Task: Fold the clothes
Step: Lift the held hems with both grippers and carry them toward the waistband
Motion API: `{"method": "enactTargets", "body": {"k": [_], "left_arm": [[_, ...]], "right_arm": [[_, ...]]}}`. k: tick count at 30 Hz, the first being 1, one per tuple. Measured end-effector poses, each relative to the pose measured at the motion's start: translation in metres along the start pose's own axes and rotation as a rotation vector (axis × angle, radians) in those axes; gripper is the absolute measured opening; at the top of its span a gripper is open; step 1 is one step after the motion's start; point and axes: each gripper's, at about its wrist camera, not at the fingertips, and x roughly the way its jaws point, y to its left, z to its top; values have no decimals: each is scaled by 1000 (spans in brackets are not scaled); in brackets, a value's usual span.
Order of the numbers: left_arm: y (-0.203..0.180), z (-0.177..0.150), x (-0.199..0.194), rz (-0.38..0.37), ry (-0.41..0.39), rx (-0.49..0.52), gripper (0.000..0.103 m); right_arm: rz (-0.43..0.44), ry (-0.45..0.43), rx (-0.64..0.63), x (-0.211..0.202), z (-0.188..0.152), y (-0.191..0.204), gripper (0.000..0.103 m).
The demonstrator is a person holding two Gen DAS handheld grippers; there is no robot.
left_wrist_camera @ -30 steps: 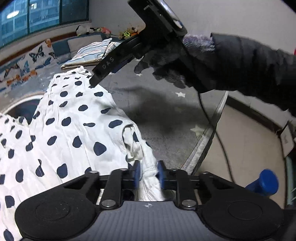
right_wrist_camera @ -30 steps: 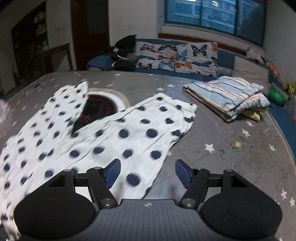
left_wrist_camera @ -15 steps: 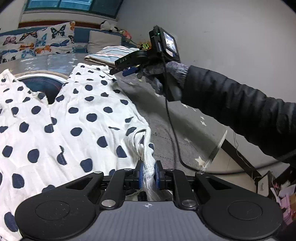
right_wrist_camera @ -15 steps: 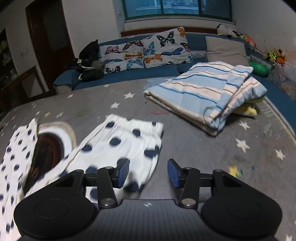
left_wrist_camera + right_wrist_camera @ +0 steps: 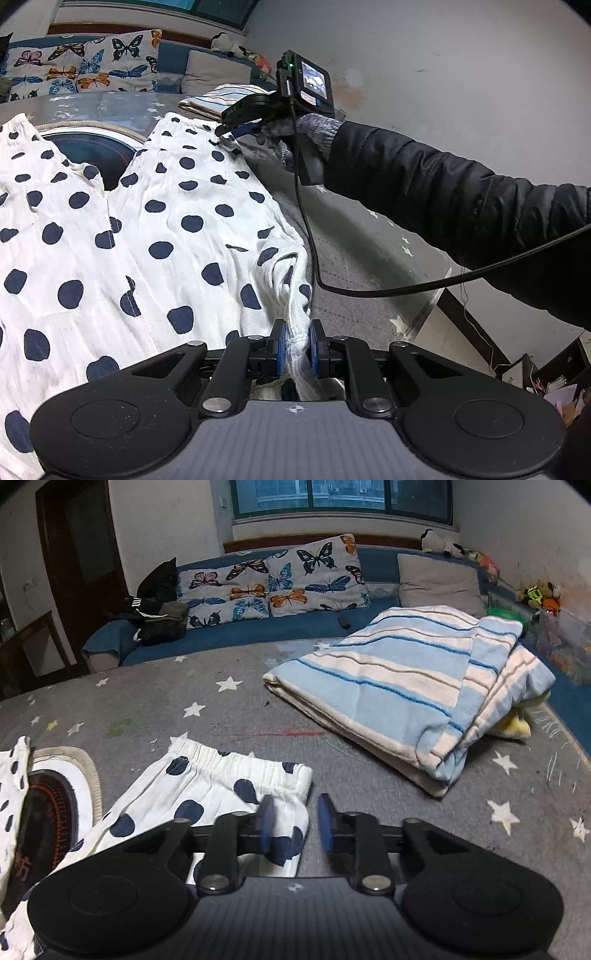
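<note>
the left gripper [image 5: 295, 341] pinches the near hem of the spotted trousers [image 5: 155, 236]; the right gripper [image 5: 293, 821] hangs spread over their far cuff.

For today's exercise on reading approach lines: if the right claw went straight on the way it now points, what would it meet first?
Probably the elastic cuff corner of the polka-dot trousers, which lies just ahead of the open right claw, a little towards its left finger. Past that is bare grey star mat. Depth is hard to judge here.

A grey star-printed mat [image 5: 369, 775] carries everything. White navy-dotted trousers [image 5: 147, 240] lie spread on its near left, partly over a round white-rimmed pad [image 5: 79, 775]. A folded blue-striped blanket [image 5: 406, 686] rests far right, apart from them.
</note>
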Motion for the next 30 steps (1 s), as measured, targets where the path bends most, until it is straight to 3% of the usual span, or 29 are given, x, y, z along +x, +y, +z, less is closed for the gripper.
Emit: {"method": "enactTargets", "body": {"k": [5,19,30], "left_arm": [[0,-1,0,10,-4,3,14],[5,-9,-20,25,-73,2,13],[16,-23,-62,29,-174,-70,11]], "right_arm": [[-12,-14,-3,-5,5,0,3],[-49,-71,-12,-38,23,5,2],[-46,-140,-91,-76,58,55,2]]}}
